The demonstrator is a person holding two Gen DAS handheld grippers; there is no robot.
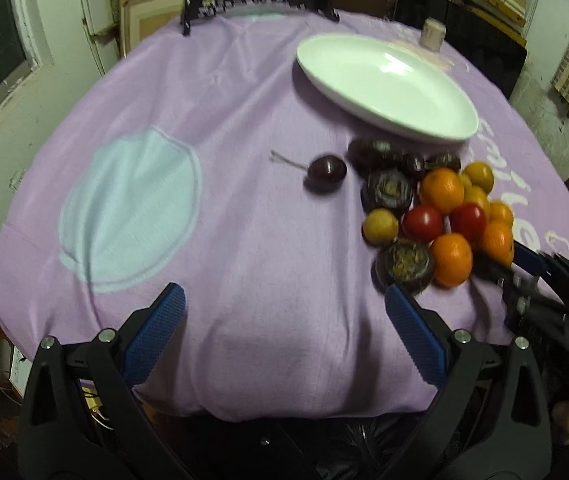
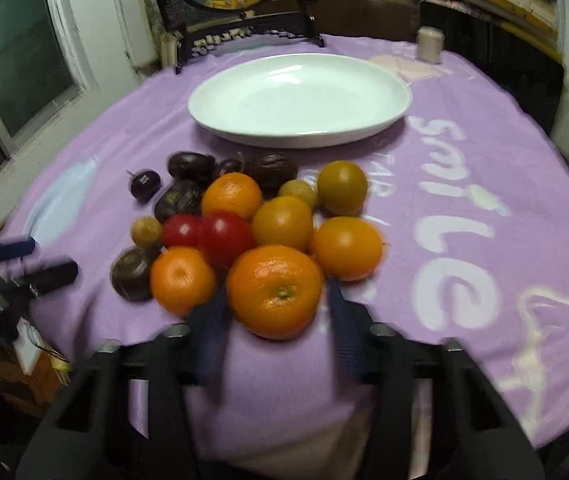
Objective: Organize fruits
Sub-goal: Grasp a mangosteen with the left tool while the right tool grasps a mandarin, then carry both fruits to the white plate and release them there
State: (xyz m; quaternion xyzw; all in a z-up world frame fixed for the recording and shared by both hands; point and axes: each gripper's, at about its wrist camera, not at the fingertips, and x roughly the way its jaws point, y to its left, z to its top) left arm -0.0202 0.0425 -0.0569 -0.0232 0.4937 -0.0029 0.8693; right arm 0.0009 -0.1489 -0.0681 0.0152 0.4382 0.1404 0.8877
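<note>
From my right wrist camera, the right gripper [image 2: 276, 312] brackets the nearest orange [image 2: 274, 291] at the front of the fruit pile; its blue pads are blurred, and I cannot tell whether they press the peel. Beyond the pile, the white plate [image 2: 300, 100] sits bare on the purple cloth [image 2: 484, 152] covering the tabletop. My left wrist camera alone shows the left gripper [image 1: 284, 308] released, wide over bare cloth beside the pile, and a dark cherry [image 1: 325, 171] with its stem, apart from the heap. It shows the right gripper only at its right edge.
</note>
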